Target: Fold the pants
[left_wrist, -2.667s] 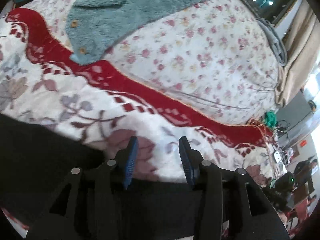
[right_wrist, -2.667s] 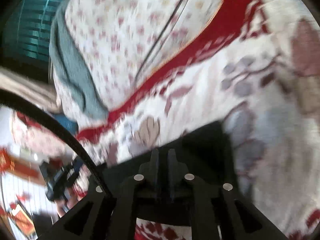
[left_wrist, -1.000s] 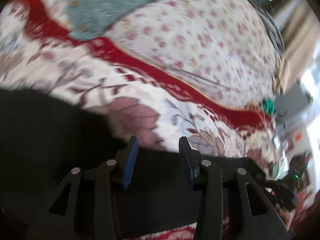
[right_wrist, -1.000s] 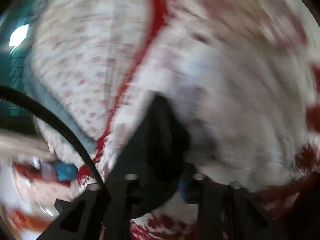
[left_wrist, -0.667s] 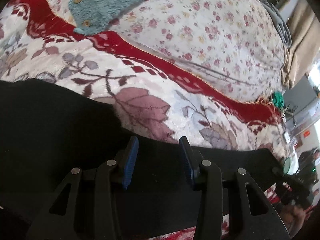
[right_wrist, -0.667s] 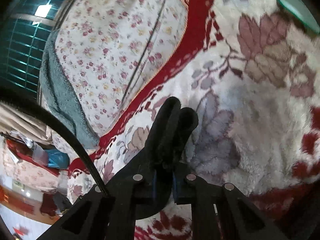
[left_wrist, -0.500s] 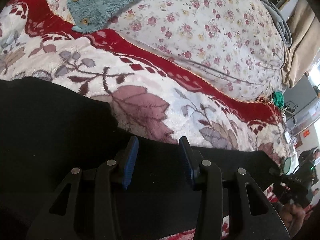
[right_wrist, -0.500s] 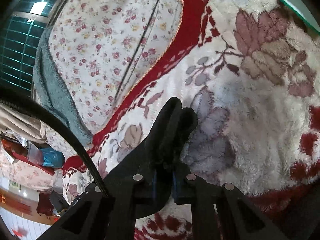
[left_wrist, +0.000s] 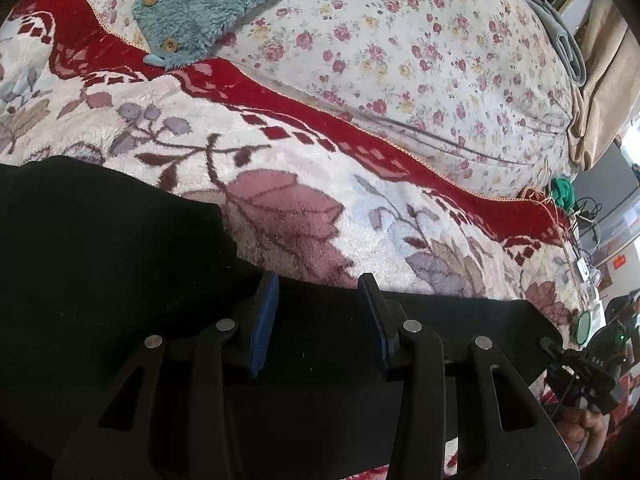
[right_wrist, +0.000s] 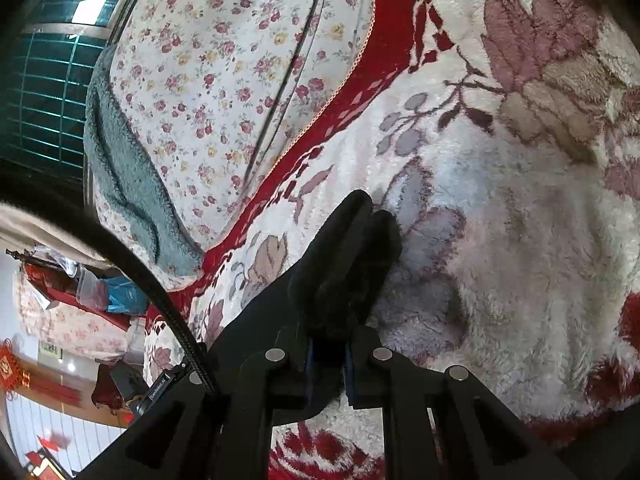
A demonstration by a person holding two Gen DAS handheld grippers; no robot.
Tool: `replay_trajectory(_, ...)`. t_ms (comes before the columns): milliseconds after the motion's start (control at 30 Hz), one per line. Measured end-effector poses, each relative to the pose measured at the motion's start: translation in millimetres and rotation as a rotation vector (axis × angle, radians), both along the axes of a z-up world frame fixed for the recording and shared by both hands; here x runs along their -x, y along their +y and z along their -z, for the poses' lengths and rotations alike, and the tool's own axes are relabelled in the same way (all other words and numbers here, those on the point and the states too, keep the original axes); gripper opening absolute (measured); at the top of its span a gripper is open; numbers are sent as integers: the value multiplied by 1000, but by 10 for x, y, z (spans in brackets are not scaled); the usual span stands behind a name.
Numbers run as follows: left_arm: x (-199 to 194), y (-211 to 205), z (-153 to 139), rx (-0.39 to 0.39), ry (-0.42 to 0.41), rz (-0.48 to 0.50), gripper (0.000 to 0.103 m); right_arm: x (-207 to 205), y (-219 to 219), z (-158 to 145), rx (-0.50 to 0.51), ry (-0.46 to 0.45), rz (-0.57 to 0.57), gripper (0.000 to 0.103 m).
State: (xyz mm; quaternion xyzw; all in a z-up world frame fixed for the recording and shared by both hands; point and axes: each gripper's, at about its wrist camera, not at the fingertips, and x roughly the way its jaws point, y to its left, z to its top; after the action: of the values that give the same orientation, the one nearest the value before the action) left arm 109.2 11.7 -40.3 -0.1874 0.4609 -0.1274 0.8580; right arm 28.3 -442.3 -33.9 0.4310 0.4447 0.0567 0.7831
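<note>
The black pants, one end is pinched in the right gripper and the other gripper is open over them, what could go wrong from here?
The right gripper holds only a bunched end of the black pants, so the fabric may slip out if pulled. The left gripper is open with the cloth unpinned, so that side could drag and wrinkle. The fleece blanket may also catch the fabric.

Left tool (left_wrist: 318, 312): black arms, blue pads, silver screws; right tool (right_wrist: 326, 354) alike, black cable (right_wrist: 160, 296).

Plush red-bordered leaf-patterned blanket (left_wrist: 304, 184), floral sheet (left_wrist: 420, 52), teal fleece garment (left_wrist: 208, 4), possibly a jacket
</note>
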Motion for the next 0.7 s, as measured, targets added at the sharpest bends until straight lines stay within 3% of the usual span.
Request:
replay_trajectory(300,-13,1,25,5,16,2,41,-3,53,-38,79,-17,-3,11)
replay_trajectory(700,-1,-15,-12,10,3,24,41,30,-24,45,-9,-9,39,11)
